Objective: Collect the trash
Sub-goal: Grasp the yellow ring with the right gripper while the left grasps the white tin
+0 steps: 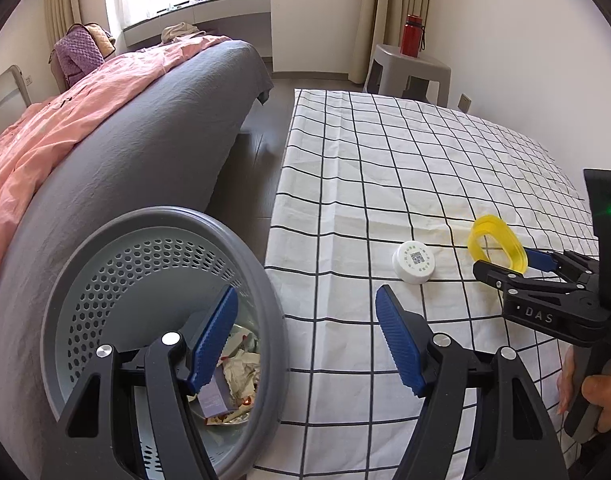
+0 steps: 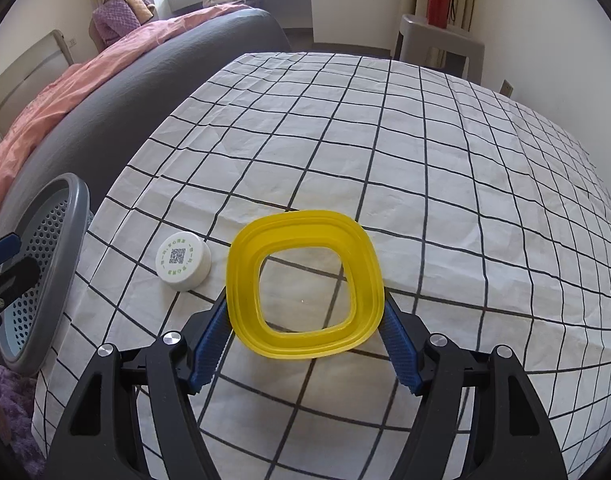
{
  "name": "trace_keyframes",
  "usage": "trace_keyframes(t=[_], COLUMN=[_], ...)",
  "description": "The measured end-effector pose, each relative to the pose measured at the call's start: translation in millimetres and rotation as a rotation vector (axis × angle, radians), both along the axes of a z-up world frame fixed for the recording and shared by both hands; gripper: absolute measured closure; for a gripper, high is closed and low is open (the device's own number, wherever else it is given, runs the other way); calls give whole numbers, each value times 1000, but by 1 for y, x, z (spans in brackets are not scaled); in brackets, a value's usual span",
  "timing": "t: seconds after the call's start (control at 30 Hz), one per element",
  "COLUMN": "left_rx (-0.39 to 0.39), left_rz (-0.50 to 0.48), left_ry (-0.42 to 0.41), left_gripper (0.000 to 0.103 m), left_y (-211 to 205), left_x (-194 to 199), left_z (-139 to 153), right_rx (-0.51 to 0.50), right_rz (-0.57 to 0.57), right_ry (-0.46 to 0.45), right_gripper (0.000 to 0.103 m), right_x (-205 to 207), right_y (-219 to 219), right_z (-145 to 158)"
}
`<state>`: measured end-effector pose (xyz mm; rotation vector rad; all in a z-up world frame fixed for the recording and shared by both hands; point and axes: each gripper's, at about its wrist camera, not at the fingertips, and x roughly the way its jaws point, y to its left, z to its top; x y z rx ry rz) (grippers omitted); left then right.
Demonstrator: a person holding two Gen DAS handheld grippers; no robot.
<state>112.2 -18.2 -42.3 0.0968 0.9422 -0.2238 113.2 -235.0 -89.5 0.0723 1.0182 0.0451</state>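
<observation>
The right gripper point(image 2: 305, 344) has its blue pads pressed against the two sides of a yellow plastic ring point(image 2: 305, 288), a squarish translucent frame with an open middle, and holds it tilted just above the checked tablecloth point(image 2: 445, 184). From the left wrist view the same ring point(image 1: 494, 243) shows edge-on at the tip of that gripper point(image 1: 505, 262), with a hand point(image 1: 593, 396) wrapped round the handle at the frame's right edge.

Just beside the ring, to its left on the cloth, lies a white round cap point(image 2: 183, 260) with a small printed code on its top; it touches neither gripper.

The left gripper point(image 1: 305, 336) hangs with its jaws wide apart and nothing between them. One blue finger point(image 1: 213, 336) stands over the mouth of a grey perforated waste basket point(image 1: 241, 240), the other over the cloth's edge. The basket sits off the table's left side, against a grey-covered bed point(image 1: 153, 132), and its bottom holds crumpled paper and wrappers point(image 1: 237, 376).

A pink blanket point(image 1: 45, 140) lies along the bed, with a purple cushion point(image 1: 79, 54) at the far end near the window. In the far corner a red bottle point(image 1: 412, 34) stands upright on a grey stool point(image 1: 409, 68).
</observation>
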Motion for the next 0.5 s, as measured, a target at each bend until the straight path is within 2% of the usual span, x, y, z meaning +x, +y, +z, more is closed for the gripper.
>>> trace_keyframes(t=[0.2,0.5], left_rx=[15,41], left_rz=[-55,-96], left_ry=[5,36], left_gripper=[35,35], left_y=[-29,-79], left_x=[-1,15], left_z=[-9,-29], right_rx=[49,125], right_rz=[-41,-76], right_ry=[-17,-73], right_gripper=[35,35], right_x=[-25,-35], right_y=[-25,-50], right_z=[12,28])
